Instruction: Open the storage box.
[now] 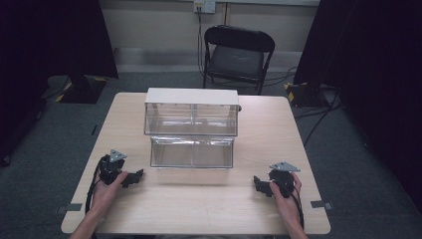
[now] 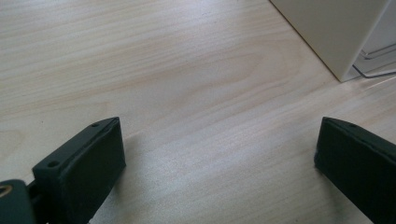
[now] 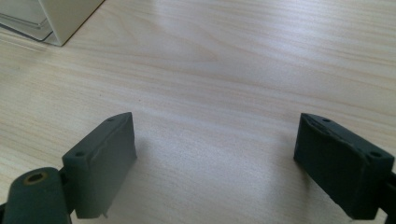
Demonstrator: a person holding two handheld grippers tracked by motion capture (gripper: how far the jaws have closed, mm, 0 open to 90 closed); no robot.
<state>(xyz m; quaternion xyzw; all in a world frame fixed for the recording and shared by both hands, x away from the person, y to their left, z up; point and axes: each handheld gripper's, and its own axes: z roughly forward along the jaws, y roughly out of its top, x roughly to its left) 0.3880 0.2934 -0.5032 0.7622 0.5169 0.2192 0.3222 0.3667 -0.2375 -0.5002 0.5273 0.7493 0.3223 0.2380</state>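
Note:
A two-tier clear plastic drawer unit (image 1: 191, 129) with a white top stands in the middle of the wooden table (image 1: 199, 199). My left gripper (image 1: 133, 177) rests low on the table at the front left, held by a hand, jaws pointing right toward the unit. My right gripper (image 1: 260, 185) rests at the front right, jaws pointing left. Both are open with bare wood between the jaws. In the left gripper view (image 2: 219, 154) the unit's white corner (image 2: 336, 32) shows at the upper right. In the right gripper view (image 3: 215, 154) the unit's corner (image 3: 65, 18) shows at the upper left.
A black folding chair (image 1: 236, 55) stands behind the table. Dark curtains hang at both sides. Cables (image 1: 318, 119) run over the grey floor at the right. Bare tabletop lies between the two grippers.

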